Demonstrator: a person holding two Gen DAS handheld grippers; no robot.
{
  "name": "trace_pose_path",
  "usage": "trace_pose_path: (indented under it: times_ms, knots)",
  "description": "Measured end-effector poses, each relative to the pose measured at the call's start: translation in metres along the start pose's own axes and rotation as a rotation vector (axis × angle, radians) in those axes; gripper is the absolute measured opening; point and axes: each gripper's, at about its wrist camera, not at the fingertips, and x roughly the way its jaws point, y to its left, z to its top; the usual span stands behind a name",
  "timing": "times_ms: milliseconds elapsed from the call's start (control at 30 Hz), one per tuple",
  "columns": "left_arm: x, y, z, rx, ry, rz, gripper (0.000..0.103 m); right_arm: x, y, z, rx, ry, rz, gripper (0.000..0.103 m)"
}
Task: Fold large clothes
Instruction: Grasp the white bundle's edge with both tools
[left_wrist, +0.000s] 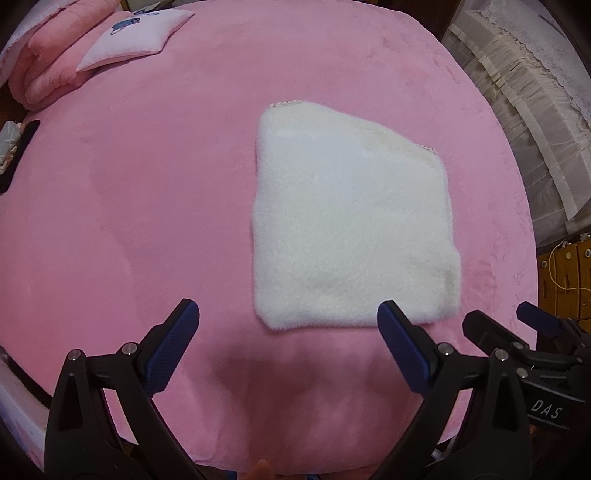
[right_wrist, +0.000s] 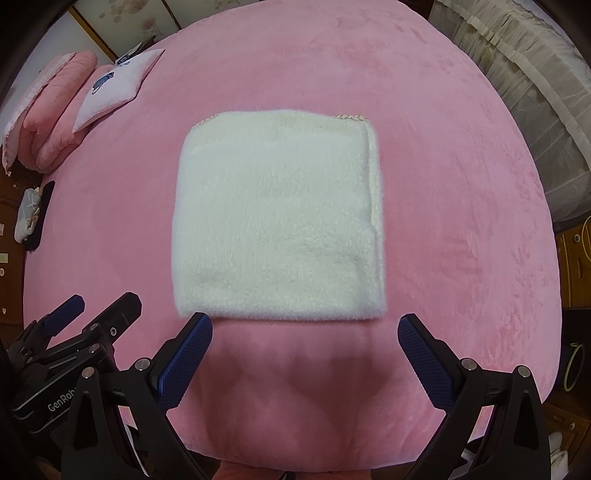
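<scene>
A white fluffy garment lies folded into a flat square on the pink bed. It also shows in the right wrist view, centred, with a knitted trim along its far edge. My left gripper is open and empty, held just short of the garment's near edge, left of its middle. My right gripper is open and empty, its fingers level with the garment's near edge. Each gripper shows in the other's view: the right one and the left one.
A folded pink quilt and a pale pillow lie at the bed's far left. A cream gauze curtain hangs on the right. Wooden furniture stands beyond the bed's right edge. Dark items lie at the left edge.
</scene>
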Motion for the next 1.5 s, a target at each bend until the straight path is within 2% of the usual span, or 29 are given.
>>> trace_pose_path:
  times_ms: [67, 200, 333, 400, 533, 633, 733, 833, 933, 1033, 1133, 1200, 1333, 1433, 1500]
  knots:
    - [0.009, 0.004, 0.007, -0.017, 0.004, -0.022, 0.095, 0.008, -0.008, 0.003, 0.01, 0.003, 0.048, 0.102]
    - [0.043, 0.019, 0.023, -0.108, 0.034, -0.141, 0.09, 0.037, -0.041, 0.013, 0.068, -0.037, 0.209, 0.102]
    - [0.096, 0.035, 0.043, -0.172, 0.097, -0.215, 0.089, 0.085, -0.073, 0.029, 0.106, -0.05, 0.204, 0.102]
    - [0.115, 0.039, 0.051, -0.185, 0.111, -0.234, 0.086, 0.111, -0.089, 0.038, 0.116, -0.046, 0.24, 0.102]
    - [0.143, 0.043, 0.069, -0.185, 0.113, -0.282, 0.085, 0.153, -0.118, 0.054, 0.194, -0.027, 0.405, 0.096]
    - [0.156, 0.038, 0.08, -0.158, 0.107, -0.268, 0.085, 0.175, -0.128, 0.063, 0.237, 0.009, 0.489, 0.094]
    - [0.167, 0.033, 0.089, -0.102, 0.086, -0.219, 0.086, 0.195, -0.128, 0.072, 0.221, 0.011, 0.519, 0.094]
    - [0.181, 0.034, 0.097, -0.102, 0.069, -0.252, 0.092, 0.213, -0.123, 0.079, 0.192, 0.025, 0.6, 0.091]
    - [0.194, 0.039, 0.102, -0.139, 0.064, -0.286, 0.095, 0.22, -0.122, 0.081, 0.168, 0.042, 0.661, 0.085]
    - [0.194, 0.038, 0.103, -0.133, 0.055, -0.278, 0.091, 0.222, -0.127, 0.08, 0.195, 0.07, 0.723, 0.071]
    - [0.188, 0.035, 0.099, -0.121, 0.017, -0.245, 0.077, 0.215, -0.125, 0.077, 0.189, 0.063, 0.715, 0.056]
    - [0.184, 0.032, 0.095, -0.113, -0.001, -0.232, 0.064, 0.208, -0.121, 0.071, 0.189, 0.044, 0.692, 0.047]
    - [0.161, 0.04, 0.088, -0.121, -0.011, -0.263, 0.05, 0.189, -0.103, 0.069, 0.167, 0.011, 0.628, 0.043]
    - [0.143, 0.051, 0.082, -0.13, -0.029, -0.3, 0.042, 0.16, -0.08, 0.069, 0.102, -0.023, 0.586, 0.041]
    - [0.129, 0.061, 0.075, -0.124, -0.044, -0.325, 0.038, 0.138, -0.056, 0.069, 0.026, -0.057, 0.52, 0.041]
